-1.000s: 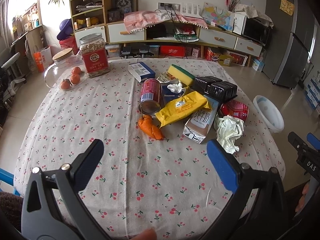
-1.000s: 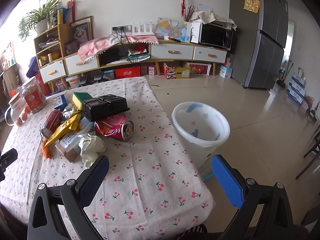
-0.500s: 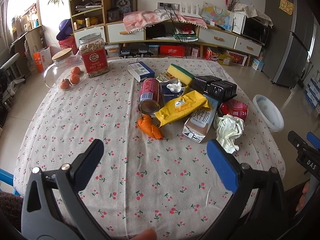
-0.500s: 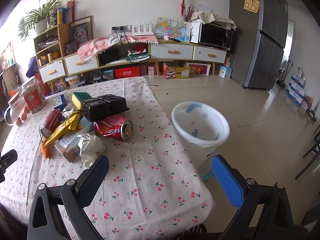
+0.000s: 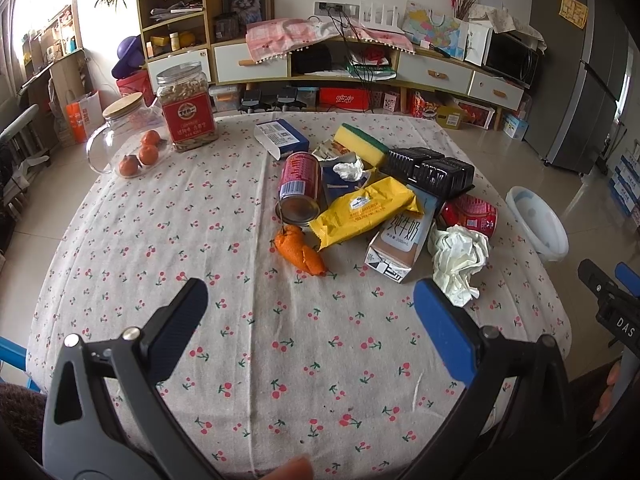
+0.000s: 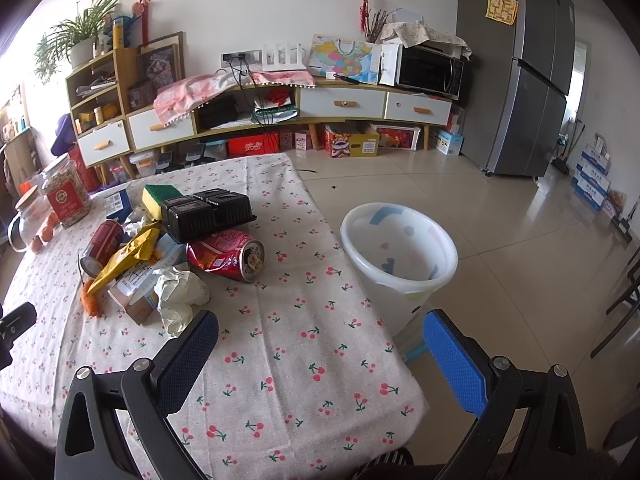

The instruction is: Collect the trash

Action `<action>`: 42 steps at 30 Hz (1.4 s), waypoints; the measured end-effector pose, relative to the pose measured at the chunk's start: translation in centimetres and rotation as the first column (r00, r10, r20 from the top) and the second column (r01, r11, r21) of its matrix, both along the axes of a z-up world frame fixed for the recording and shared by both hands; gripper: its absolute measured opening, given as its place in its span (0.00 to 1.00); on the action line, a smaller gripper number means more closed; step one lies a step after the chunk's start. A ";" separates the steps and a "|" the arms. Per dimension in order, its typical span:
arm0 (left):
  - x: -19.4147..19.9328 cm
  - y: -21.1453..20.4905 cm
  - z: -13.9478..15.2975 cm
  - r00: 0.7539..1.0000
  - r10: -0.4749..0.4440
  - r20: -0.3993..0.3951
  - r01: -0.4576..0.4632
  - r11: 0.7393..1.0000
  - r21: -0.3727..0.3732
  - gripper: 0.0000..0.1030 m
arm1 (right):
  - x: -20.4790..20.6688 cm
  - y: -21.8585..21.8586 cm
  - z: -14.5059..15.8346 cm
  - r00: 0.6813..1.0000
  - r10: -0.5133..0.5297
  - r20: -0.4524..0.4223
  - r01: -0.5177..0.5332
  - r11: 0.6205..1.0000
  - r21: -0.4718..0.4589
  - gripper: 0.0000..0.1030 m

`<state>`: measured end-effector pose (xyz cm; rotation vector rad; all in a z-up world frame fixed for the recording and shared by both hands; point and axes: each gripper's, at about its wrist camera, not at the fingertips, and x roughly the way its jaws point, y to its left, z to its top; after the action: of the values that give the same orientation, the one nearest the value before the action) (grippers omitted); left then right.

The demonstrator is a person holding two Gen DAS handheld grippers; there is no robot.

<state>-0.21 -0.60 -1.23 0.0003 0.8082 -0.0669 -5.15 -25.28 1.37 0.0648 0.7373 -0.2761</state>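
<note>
Trash is piled mid-table: orange peel (image 5: 299, 252), an upended red can (image 5: 300, 188), a yellow wrapper (image 5: 366, 210), a milk carton (image 5: 400, 244), crumpled white paper (image 5: 458, 258), a crushed red can (image 6: 226, 254) and a black plastic tray (image 6: 208, 212). A white bin (image 6: 400, 256) stands on the floor by the table's right edge. My left gripper (image 5: 310, 312) hovers open over the near tablecloth, short of the peel. My right gripper (image 6: 320, 344) is open above the table's near right corner, with the crumpled paper (image 6: 180, 292) just beyond its left finger.
A nut jar (image 5: 186, 106), a glass jug (image 5: 120, 128) with tangerines, a blue box (image 5: 282, 138) and a sponge (image 5: 360, 142) stand at the table's far side. Shelves and drawers line the back wall; a fridge (image 6: 516, 68) stands at right.
</note>
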 end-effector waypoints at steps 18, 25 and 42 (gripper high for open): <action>0.3 0.1 0.0 1.000 -0.006 -0.020 0.006 1.000 0.005 0.99 | 0.1 0.1 0.5 1.000 0.013 -0.004 -0.013 1.000 -0.009 1.00; 1.7 0.2 0.4 0.999 -0.018 -0.050 0.019 1.000 0.015 0.99 | 1.1 0.4 1.4 0.999 0.045 -0.020 -0.045 0.999 -0.027 1.00; 12.4 1.4 -0.8 0.951 -0.122 -0.282 0.132 0.991 0.015 0.99 | 12.0 -1.3 1.8 0.950 0.210 -0.233 -0.186 0.975 0.119 1.00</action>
<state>12.19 0.77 -2.01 0.0764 1.0936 -0.1783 6.84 -26.58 3.21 0.0475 0.9956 -0.0554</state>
